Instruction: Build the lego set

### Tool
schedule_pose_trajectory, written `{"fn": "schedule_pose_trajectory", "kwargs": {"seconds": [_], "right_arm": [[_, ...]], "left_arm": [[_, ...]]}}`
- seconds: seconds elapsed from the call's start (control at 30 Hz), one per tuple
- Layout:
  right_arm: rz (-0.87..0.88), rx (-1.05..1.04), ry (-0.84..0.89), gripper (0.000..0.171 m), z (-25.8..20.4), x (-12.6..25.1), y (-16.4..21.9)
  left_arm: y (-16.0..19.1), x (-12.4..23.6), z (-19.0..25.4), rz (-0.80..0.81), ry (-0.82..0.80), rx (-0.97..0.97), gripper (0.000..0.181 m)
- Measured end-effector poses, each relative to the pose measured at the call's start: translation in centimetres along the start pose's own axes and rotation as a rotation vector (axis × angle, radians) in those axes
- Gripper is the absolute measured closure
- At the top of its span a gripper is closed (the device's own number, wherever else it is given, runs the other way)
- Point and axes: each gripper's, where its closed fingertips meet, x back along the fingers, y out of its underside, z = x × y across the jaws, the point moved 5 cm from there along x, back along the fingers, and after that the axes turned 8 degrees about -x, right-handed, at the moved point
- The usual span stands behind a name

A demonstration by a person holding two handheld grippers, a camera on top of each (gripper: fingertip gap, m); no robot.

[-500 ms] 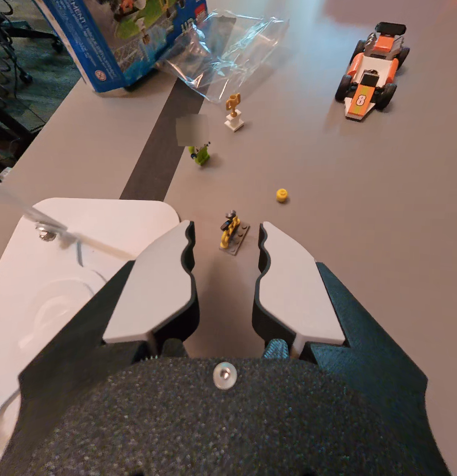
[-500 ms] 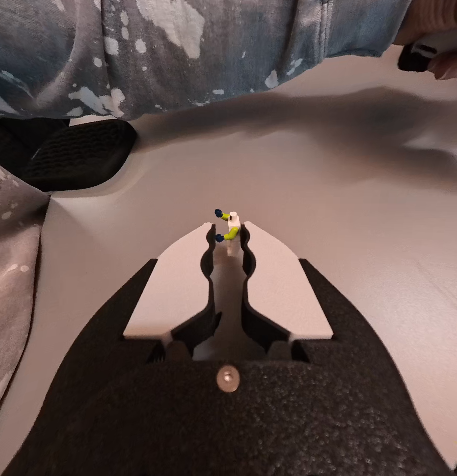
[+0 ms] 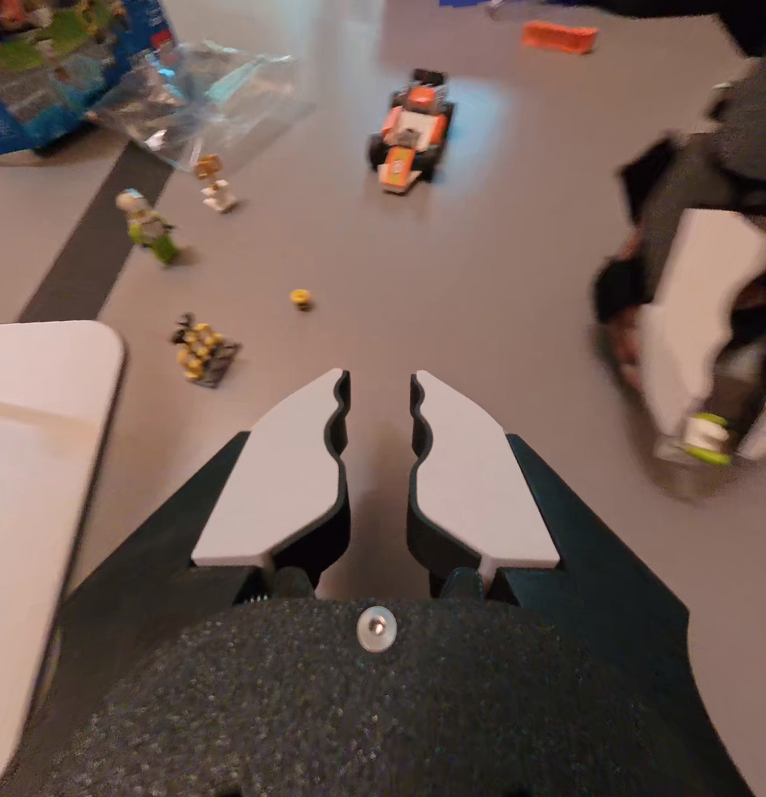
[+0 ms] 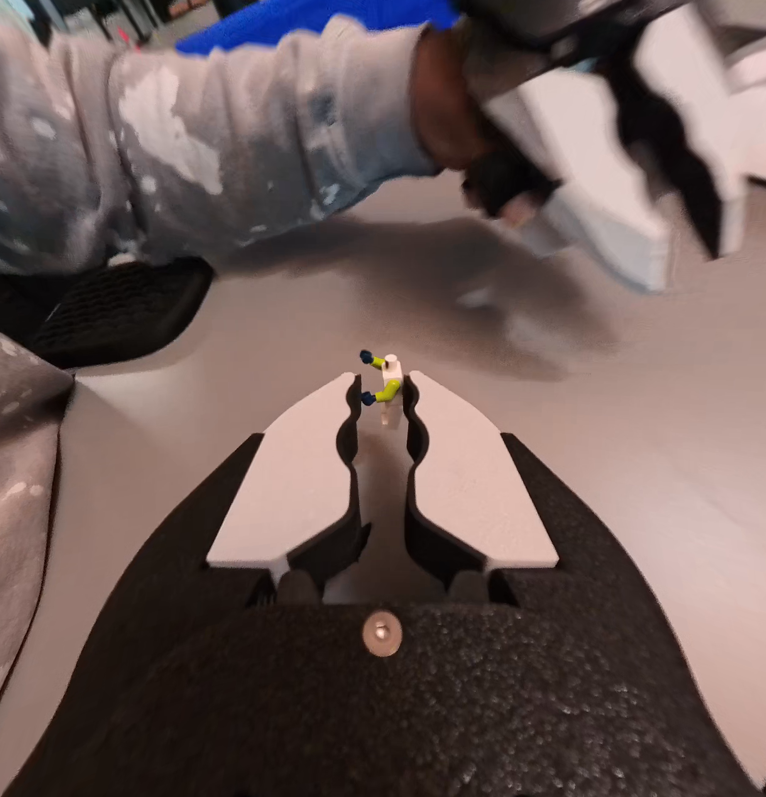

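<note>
- Right gripper (image 4: 381,379): jaws nearly closed on a headless white torso (image 4: 392,390) with lime arms, pinched at the very tips; its neck stud points away from the camera.
- Left gripper (image 3: 380,379): jaws parted with a clear gap, holding nothing, over bare table (image 3: 480,302).
- Ahead of the left gripper lies a yellow head (image 3: 301,298), probably the torso's missing piece; a yellow-black piece (image 3: 202,353) sits to its left.
- Farther off stand a figure (image 3: 150,224), trophy (image 3: 215,185) and car (image 3: 409,133).
- Risk: the tip-only grip is shallow, so pressing a head on could twist or pop the torso loose; the small round head may roll or squirt from the jaws.
</note>
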Motion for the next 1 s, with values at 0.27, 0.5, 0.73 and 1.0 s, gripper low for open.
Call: {"fn": "schedule_pose_trajectory", "kwargs": {"seconds": [0.27,0.5,0.73,1.0], "right_arm": [[0.372,-0.062,-0.112,0.153,-0.1,3.2,-3.6],[0.513,-0.140,-0.266,0.153,-1.0,4.7,-4.8],[0.522,-0.161,-0.279,0.154,-0.8,4.7,-4.8],[0.501,-0.142,-0.238,0.154,-0.3,5.0,-4.8]], "left_arm": [[-1.8,3.3,8.8,0.218,0.072,0.170,0.163],[-4.9,3.4,12.3,0.414,0.138,0.300,0.162],[-5.4,3.1,12.0,0.491,0.144,0.354,0.164],[-4.7,3.3,11.9,0.405,0.088,0.370,0.174]]}}
